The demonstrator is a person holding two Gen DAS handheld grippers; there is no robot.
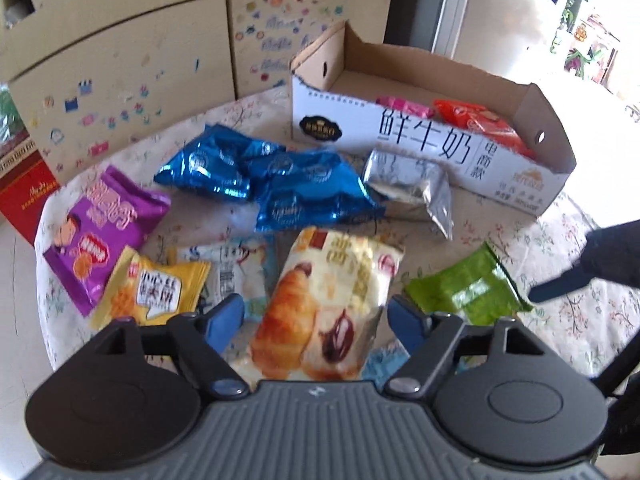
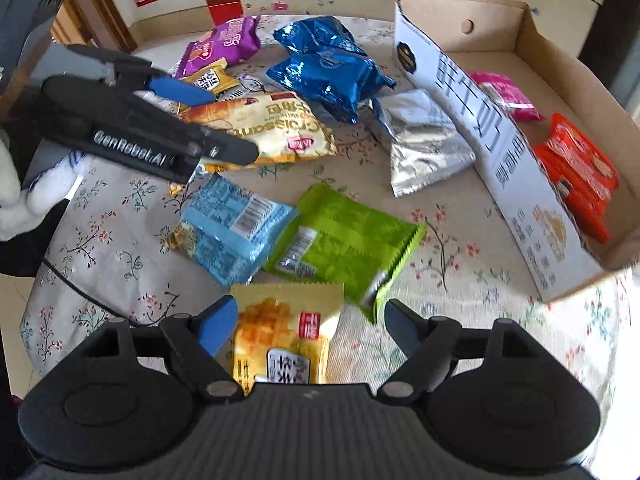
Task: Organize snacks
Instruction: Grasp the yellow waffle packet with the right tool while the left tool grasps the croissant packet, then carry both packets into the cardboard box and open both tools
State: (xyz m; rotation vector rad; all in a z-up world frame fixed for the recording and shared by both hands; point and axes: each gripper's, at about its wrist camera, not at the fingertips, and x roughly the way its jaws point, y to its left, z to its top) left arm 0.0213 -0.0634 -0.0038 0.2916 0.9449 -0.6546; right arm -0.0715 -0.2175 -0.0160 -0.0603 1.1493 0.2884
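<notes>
Snack packets lie scattered on the desk, which is covered by a floral cloth. The croissant bag sits between the spread fingers of the left tool, released, not gripped. A yellow packet lies between the equally parted fingers of the right tool, also released. Around these lie a green packet, a light blue packet, two dark blue bags, a silver pouch and a purple bag. The silver pouch touches the front wall of the cardboard box; inside are a pink packet and orange packets. Bare cloth shows near the desk's front edge.
</notes>
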